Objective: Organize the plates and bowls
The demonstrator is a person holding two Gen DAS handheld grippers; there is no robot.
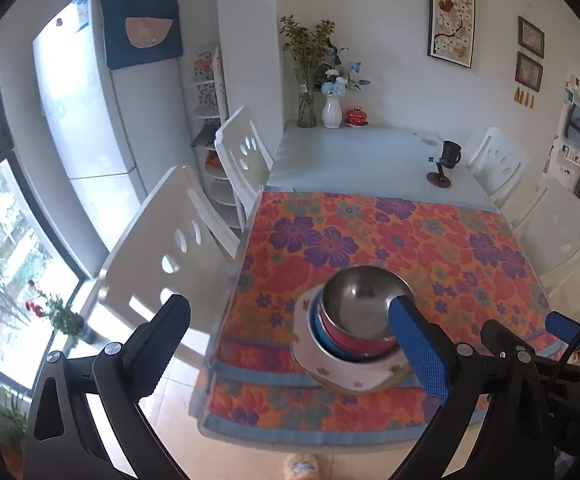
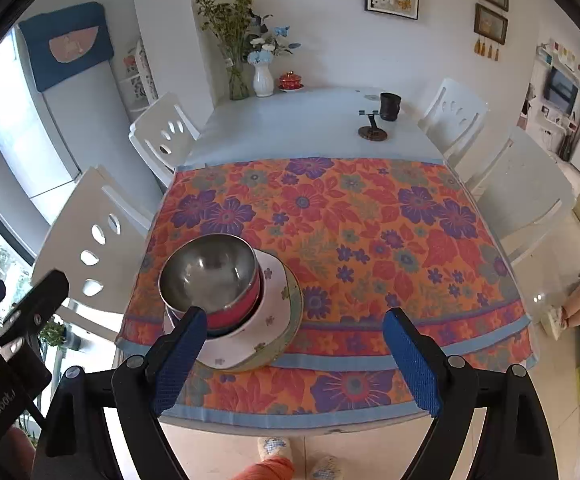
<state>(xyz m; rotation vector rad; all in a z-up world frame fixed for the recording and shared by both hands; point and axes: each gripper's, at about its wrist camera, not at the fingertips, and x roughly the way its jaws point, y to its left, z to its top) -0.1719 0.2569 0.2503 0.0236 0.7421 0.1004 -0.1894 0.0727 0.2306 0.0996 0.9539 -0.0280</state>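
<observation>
Both hand-held grippers, left [image 1: 290, 340] and right [image 2: 293, 360], hang released above the nested bowls [image 2: 210, 276] on plates [image 2: 278, 320] at lower centre of the surface [image 2: 369, 240], likely stacked to save room

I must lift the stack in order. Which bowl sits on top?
The steel bowl: bare shiny metal, nested in the pink bowl, which has a blue one beneath.

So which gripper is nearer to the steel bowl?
Hard to call; the left looks slightly nearer. The steel bowl sits between the left gripper's fingers, toward its right one. The right gripper has the bowl beside its left finger.
</observation>
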